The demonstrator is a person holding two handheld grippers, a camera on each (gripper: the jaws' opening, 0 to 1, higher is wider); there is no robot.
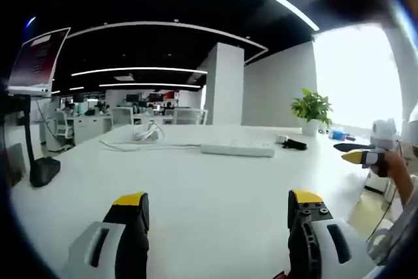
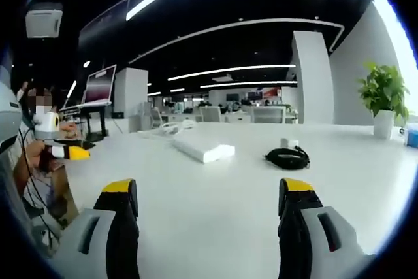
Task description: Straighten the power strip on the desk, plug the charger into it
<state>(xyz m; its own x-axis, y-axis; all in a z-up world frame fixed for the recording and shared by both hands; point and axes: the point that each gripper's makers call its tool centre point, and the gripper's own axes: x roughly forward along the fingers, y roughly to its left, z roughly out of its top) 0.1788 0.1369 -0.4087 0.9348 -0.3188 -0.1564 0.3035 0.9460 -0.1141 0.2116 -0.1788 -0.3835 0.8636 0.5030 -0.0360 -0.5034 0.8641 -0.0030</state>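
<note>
The left tongs (image 1: pixel 219 210) stand with jaws spread wide over bare white desk (image 1: pixel 209 181), nothing between them. The right tongs (image 2: pixel 209 200) are likewise wide apart and empty above the desk (image 2: pixel 215 213); they also show in the left gripper view at the far right edge, held in a hand (image 1: pixel 382 161).

One power strip (image 1: pixel 238 149) lies well ahead of the left tongs, in the middle of the desk, its long axis running across that view. In the right gripper view the same power strip (image 2: pixel 202 147) runs diagonally, its near end pointing toward the lower right, its white cable (image 2: pixel 166 130) trailing off the far end.

One charger (image 2: pixel 288 142), small and white, sits just behind a single coil of black cord (image 2: pixel 287 157), right of the strip and apart from it. One potted plant (image 2: pixel 383 99) stands near the desk's far right edge. A laptop on a stand (image 1: pixel 36 63) rises at the left.
</note>
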